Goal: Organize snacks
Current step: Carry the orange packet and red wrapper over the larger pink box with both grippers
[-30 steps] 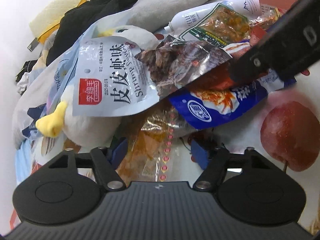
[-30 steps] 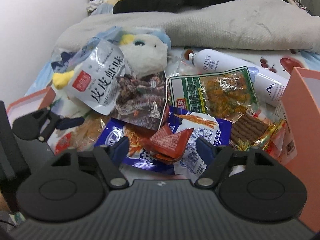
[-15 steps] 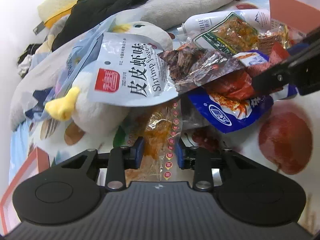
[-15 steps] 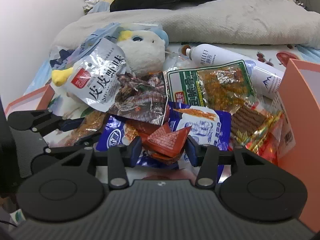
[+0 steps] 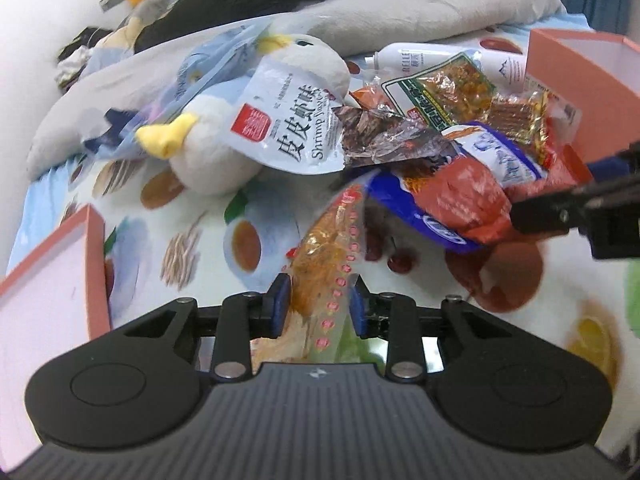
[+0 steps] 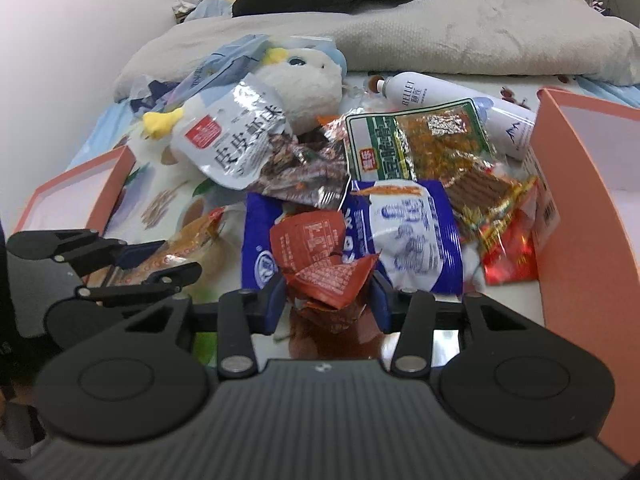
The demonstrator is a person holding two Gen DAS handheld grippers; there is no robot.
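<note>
A pile of snack packets lies on a fruit-print bedsheet. My left gripper (image 5: 318, 306) is shut on a clear orange snack packet (image 5: 330, 256), also seen in the right wrist view (image 6: 188, 240). My right gripper (image 6: 330, 300) is shut on a crumpled red packet (image 6: 320, 256), which also shows in the left wrist view (image 5: 464, 196). A blue-and-white packet (image 6: 404, 232) lies under the red one. Behind are a silver shrimp-flavour bag (image 5: 292, 128), a dark foil packet (image 6: 304, 172) and a green-edged packet (image 6: 416, 144).
A pink box (image 6: 592, 184) stands at the right, another pink box (image 5: 44, 288) at the left. A white plush bird (image 5: 224, 156), a white spray bottle (image 6: 448, 104), a grey pillow (image 6: 440, 36) and dark clothes lie behind the pile.
Both grippers went from open to shut, the left on the orange packet, the right on the red packet. Both have pulled back a little from the pile.
</note>
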